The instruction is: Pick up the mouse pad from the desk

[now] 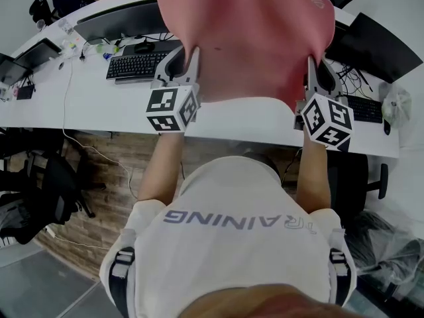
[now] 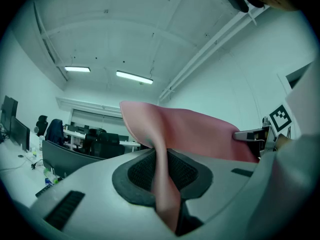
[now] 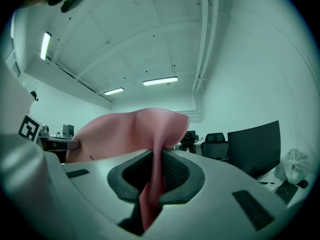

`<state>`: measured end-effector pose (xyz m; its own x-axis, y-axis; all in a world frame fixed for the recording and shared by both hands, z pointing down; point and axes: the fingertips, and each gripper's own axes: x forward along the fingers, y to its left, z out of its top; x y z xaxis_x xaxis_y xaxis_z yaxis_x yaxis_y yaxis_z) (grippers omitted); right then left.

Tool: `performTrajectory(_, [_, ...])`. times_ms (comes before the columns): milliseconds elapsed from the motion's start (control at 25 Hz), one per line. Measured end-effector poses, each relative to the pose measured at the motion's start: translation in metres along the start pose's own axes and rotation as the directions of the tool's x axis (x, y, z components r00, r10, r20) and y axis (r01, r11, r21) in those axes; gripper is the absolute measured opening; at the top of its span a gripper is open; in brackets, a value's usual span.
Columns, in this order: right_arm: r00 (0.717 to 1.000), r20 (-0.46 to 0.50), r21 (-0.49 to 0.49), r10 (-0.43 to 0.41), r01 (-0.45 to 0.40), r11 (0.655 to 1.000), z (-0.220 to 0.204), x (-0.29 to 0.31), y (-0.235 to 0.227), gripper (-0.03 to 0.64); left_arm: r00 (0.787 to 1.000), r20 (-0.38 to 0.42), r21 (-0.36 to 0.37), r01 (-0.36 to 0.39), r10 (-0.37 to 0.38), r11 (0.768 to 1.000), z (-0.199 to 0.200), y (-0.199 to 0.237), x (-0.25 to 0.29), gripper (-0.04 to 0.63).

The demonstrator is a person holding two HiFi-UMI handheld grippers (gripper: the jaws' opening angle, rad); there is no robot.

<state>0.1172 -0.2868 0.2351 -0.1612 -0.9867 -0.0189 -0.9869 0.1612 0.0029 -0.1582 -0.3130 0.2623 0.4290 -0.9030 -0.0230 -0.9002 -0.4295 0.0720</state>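
1. Clearly off the desk, the pink mouse pad [image 1: 248,38] hung in the air above and in front of the white desk [image 1: 99,101], spread between the two grippers and sagging a little in the middle.
2. At the pad's left edge, the left gripper [image 2: 162,176] had its jaws drawn narrow on the pad, with a fold of pink material pinched between the dark textured pads [image 2: 142,171].
3. At the opposite edge, the right gripper [image 3: 151,181] gripped the same way, its jaws nearly together and the pad's edge squeezed upright between them.
4. Both grippers pointed roughly level, and each one's marker cube, left [image 1: 172,108] and right [image 1: 326,120], sat just behind its jaws in the head view.
5. Behind the cubes, the person's bare forearms [image 1: 162,167] ran back to a white shirt [image 1: 232,237] that filled the lower part of the head view.
6. On the desk below the pad's left side lay a black keyboard [image 1: 136,65], with a curved dark monitor [image 1: 119,20] behind it.
7. Farther right, a second keyboard [image 1: 364,108] lay partly behind the right cube, near another dark monitor [image 1: 374,45].
8. A white cable [image 1: 66,111] trailed over the desk's near edge to the wood-pattern floor [image 1: 112,191], where a black office chair [image 1: 46,191] stood.
9. Overhead, the gripper views showed a pale ceiling with strip lights [image 2: 134,77].
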Motion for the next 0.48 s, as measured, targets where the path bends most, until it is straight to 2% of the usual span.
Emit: performTrajectory(480, [1.0, 0.001, 0.01, -0.025, 0.025, 1.0, -0.005, -0.008, -0.012, 0.06, 1.0, -0.005, -0.003, 0.018, -0.018, 1.0, -0.001, -0.012, 0.003, 0.086])
